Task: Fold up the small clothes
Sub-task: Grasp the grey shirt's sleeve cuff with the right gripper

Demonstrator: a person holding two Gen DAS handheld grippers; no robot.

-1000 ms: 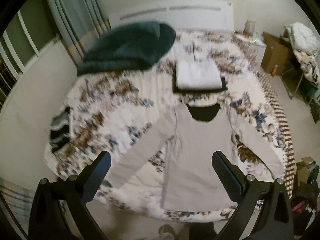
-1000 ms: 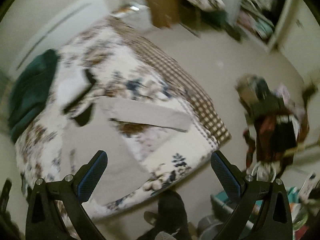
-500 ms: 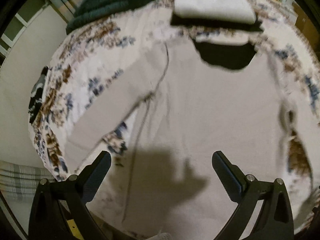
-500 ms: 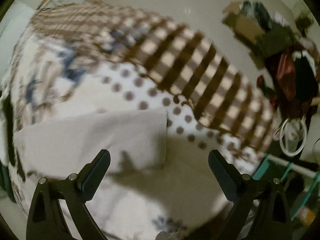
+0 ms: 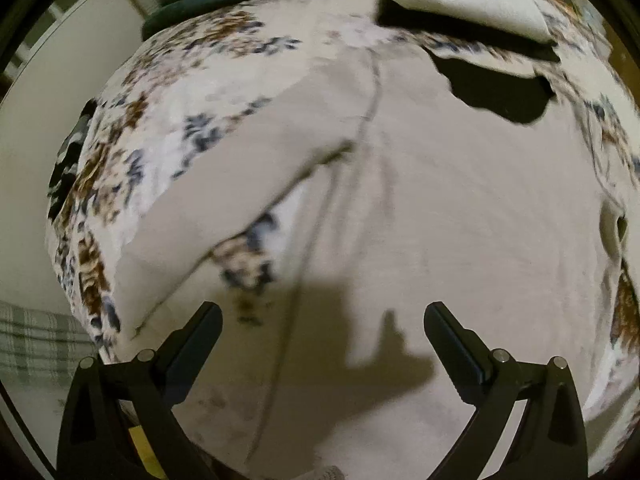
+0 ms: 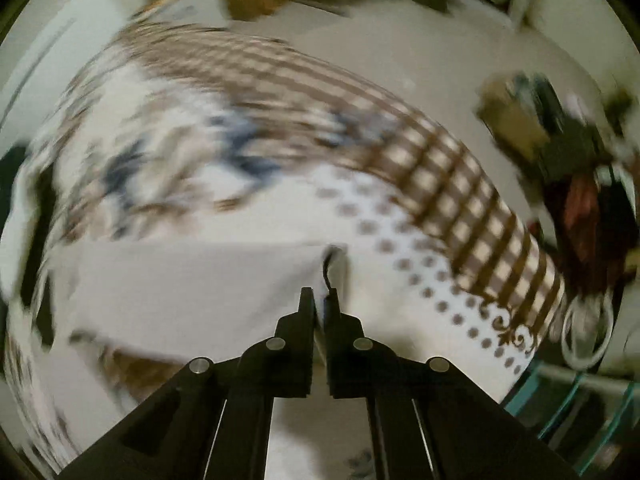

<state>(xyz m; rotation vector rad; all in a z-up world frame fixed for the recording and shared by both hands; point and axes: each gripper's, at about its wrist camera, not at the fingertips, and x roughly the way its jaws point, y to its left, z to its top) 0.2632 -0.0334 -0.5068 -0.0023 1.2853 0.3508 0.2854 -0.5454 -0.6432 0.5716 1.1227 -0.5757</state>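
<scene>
- The grey long-sleeved top was spread flat, front down or up could not be told, on the floral bedspread, its near sleeve angled out to the left.
- The left gripper was held with its jaws wide apart over the lower body of the top, nothing between them; a grab made there could gather both fabric layers and some bedspread with them.
- Folded clothes were stacked beyond the collar; a careless sweep could knock them.
- The right gripper had just been closing and was clamped on the cuff end of the far sleeve; the bite looked thin, so the fabric could slip out once pulled across.
- The view was blurred, so the grip's depth could not be judged.
</scene>
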